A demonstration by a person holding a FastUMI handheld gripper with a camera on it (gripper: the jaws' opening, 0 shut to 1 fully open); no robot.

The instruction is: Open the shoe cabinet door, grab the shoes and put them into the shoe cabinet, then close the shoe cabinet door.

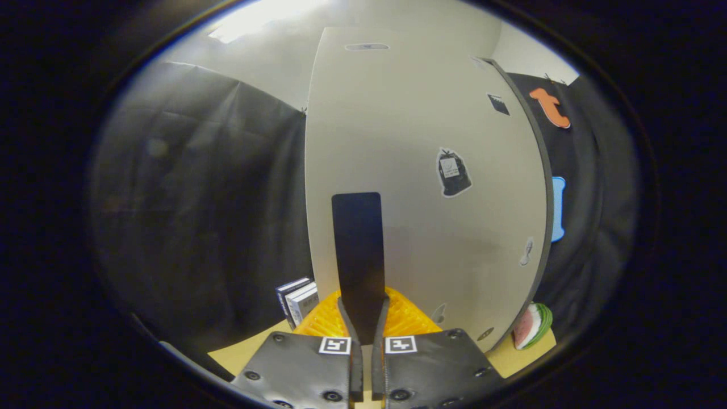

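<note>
Your gripper [364, 318]: fingers together, clamped on dark handle [358, 255]. Handle long axis upright, rising straight ahead of fingers against pale door [420, 170]. Door closed, so cabinet contents hidden. Orange basket [406, 318] just beyond fingers, at door foot. Boxes [298, 301] beside door's near-left corner. Shoes not identified. Judgement: pull toward you swings door open.

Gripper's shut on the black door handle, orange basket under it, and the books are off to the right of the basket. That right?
Not quite: the books stand left of the orange basket, not right. The gripper view shows it. The rest holds: the gripper is shut on the black handle of the door, with the basket below.
</note>
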